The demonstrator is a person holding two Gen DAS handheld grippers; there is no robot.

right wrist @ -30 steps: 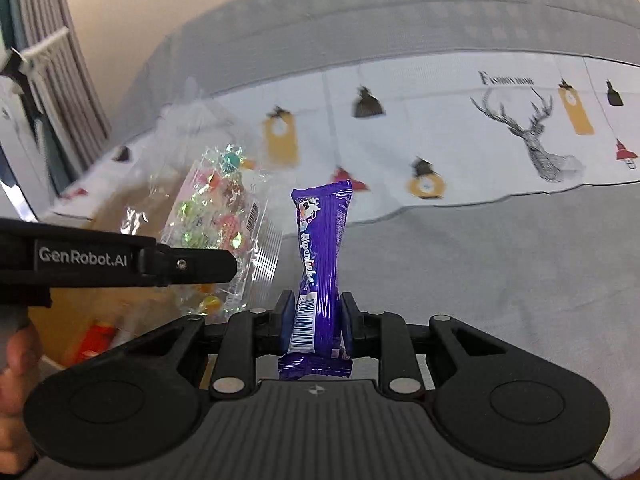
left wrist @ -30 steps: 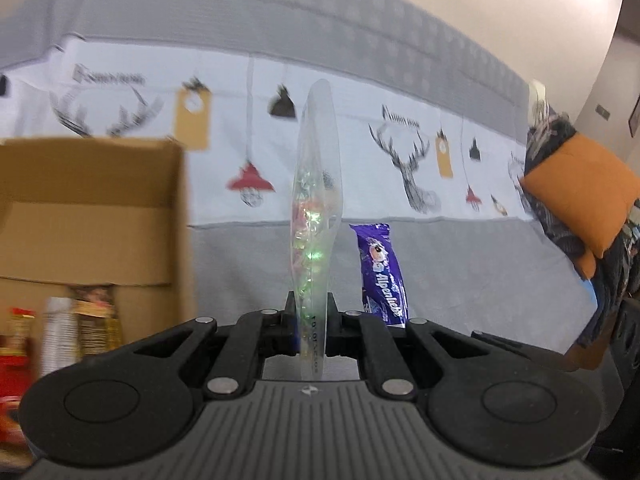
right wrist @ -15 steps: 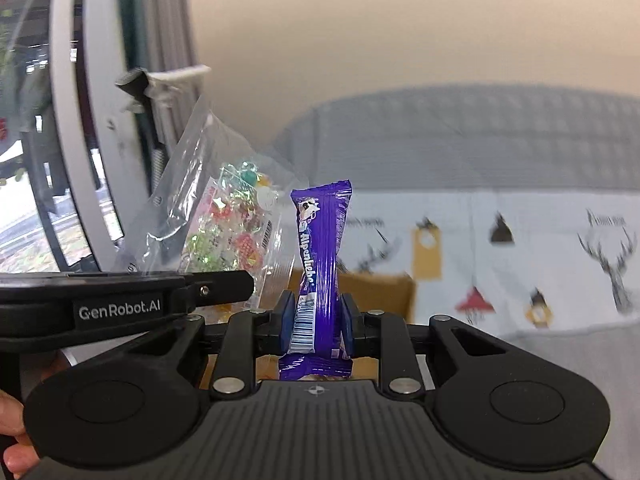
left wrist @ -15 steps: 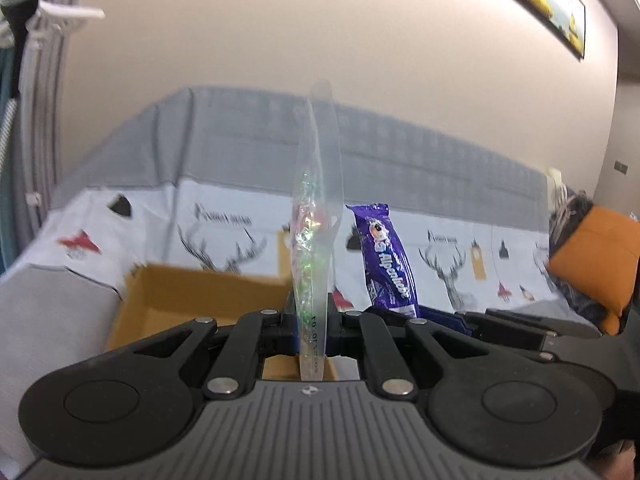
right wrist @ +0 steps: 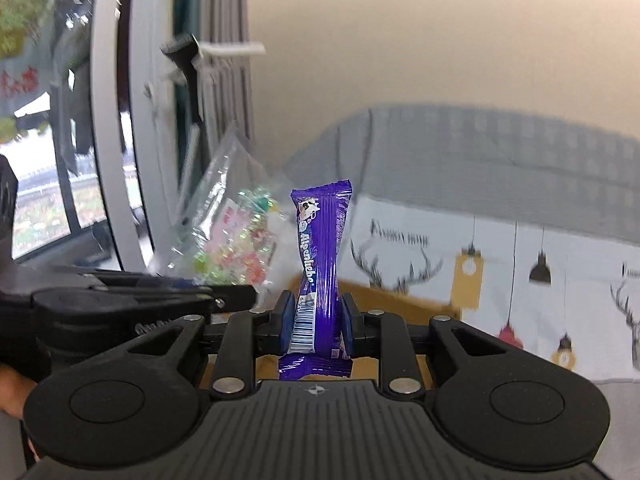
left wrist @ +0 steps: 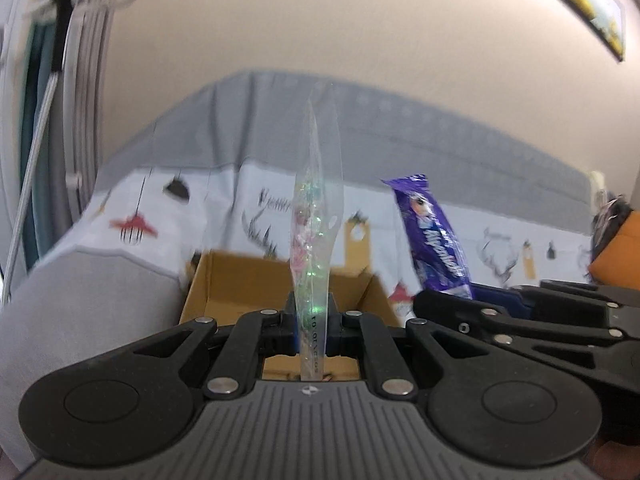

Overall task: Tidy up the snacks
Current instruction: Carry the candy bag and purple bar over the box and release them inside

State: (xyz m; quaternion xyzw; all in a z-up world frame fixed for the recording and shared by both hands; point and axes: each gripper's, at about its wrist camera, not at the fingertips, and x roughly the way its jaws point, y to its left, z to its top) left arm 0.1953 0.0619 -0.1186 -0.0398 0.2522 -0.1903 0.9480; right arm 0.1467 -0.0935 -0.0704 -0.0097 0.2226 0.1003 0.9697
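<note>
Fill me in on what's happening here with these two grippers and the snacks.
A person is sorting snacks with two handheld grippers. The left gripper is clamped on a clear plastic bag of colourful candies, held upright. The right gripper is clamped on a purple Alpenliebe candy wrapper, also upright. Both hang side by side above an open brown cardboard box on the deer-print bed cover; neither snack is released yet.

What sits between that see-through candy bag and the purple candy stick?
Nothing in hand. In the left wrist view the gap between the clear candy bag and the purple stick shows only the patterned bed cover and the cardboard box behind.
</note>
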